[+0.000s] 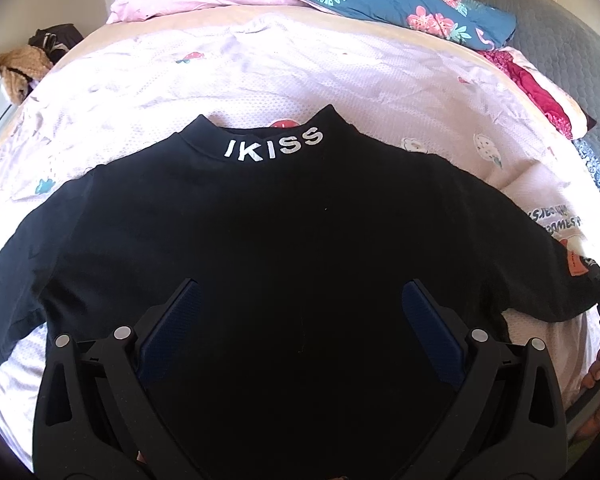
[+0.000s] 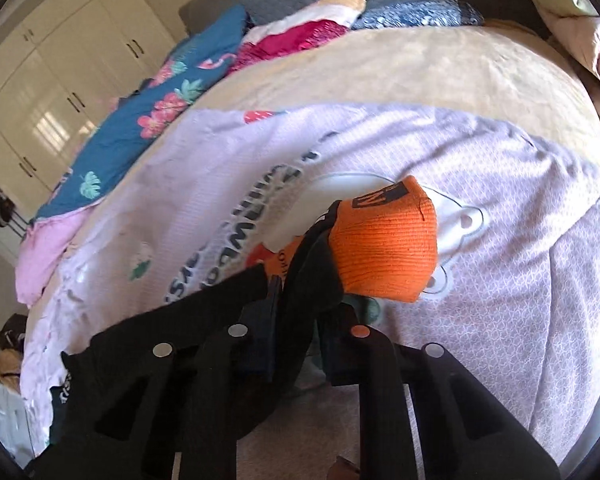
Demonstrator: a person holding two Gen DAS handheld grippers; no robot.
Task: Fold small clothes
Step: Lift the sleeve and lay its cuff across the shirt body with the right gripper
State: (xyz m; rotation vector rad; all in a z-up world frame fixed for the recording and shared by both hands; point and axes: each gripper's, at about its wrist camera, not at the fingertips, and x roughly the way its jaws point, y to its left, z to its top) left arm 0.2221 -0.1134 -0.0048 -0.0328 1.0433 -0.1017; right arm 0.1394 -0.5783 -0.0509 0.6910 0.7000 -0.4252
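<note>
Black top (image 1: 284,216) flat on bed (image 1: 340,76), sleeve (image 2: 324,256) pinched in right gripper (image 2: 300,300)

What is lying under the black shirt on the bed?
Under the black shirt lies a pale printed sheet, visible all around it. The part of the print directly beneath the shirt is covered and cannot be seen.
</note>
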